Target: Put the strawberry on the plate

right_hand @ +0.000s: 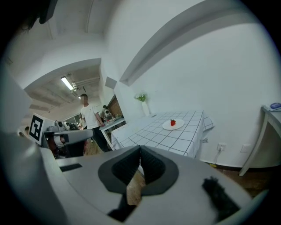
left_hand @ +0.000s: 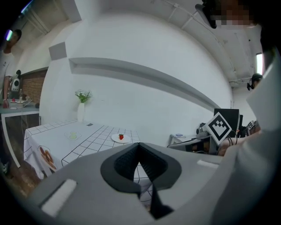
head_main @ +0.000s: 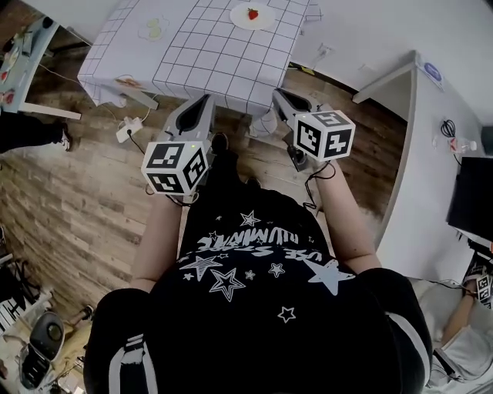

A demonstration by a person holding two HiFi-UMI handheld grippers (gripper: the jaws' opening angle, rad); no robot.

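Wood planks cover the floor (head_main: 69,192) at the left of the head view. Above them the left gripper (head_main: 205,100) points toward the table (head_main: 192,61) with its jaws pressed together on nothing; its own view shows the dark pads meeting, with only the grid-lined cloth beyond them. Further along, at the table's far edge, the strawberry (head_main: 253,13) sits on the white plate (head_main: 266,21), well apart from both tools. To the right, the right gripper (head_main: 279,94) is likewise fully closed and empty: in its own view the pads touch and only floor shows through the slot beneath. Judged from how things lie, the task's one step looks done, since the berry is already on the plate and neither tool is near enough to act on it. The head view alone shows the person's arms, the dark star-printed shirt (head_main: 254,285), and that the person stands back from the table. Both gripper views add a vase (left_hand: 81,112) with green sprigs at the table's back, which the head view leaves out. The left gripper view also catches the right gripper's marker cube (left_hand: 219,126). Only the right gripper view shows another person (right_hand: 90,118) standing in a room beyond the table and a wall socket (right_hand: 221,146) at the right.
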